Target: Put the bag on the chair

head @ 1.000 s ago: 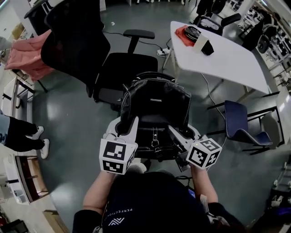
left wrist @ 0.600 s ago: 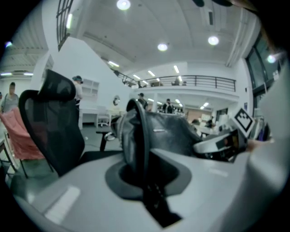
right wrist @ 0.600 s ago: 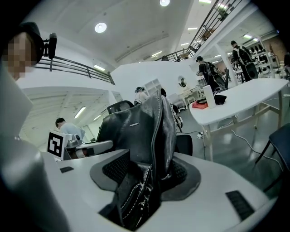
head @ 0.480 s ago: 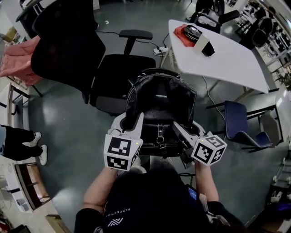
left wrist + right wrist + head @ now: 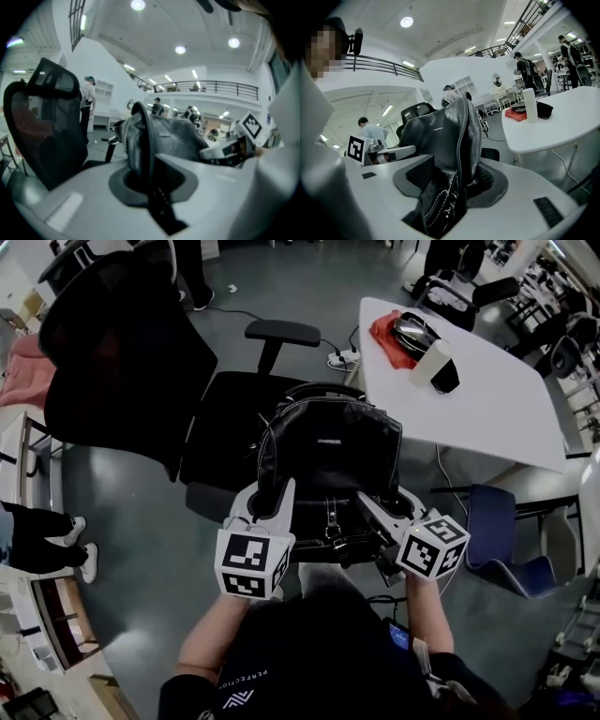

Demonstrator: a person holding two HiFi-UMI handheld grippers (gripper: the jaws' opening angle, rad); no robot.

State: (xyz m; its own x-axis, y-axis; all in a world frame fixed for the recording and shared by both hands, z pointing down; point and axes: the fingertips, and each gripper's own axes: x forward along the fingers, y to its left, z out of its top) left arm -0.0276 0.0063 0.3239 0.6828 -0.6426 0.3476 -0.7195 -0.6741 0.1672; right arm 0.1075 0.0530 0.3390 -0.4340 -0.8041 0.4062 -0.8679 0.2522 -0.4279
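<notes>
The left claw and right claw are each clamping a side of the black leather bag, holding it aloft at twelve o'clock, seemingly over the near edge of the black mesh-backed office chair seat, with lowering and releasing not yet done.

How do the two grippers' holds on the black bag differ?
The left gripper has jaws nearly together on a thin edge of the black leather bag; the right gripper has jaws wider apart around a thicker stitched fold. The left takes the bag's left side, the right its right side. Both are shut on it, by the black office chair.
</notes>
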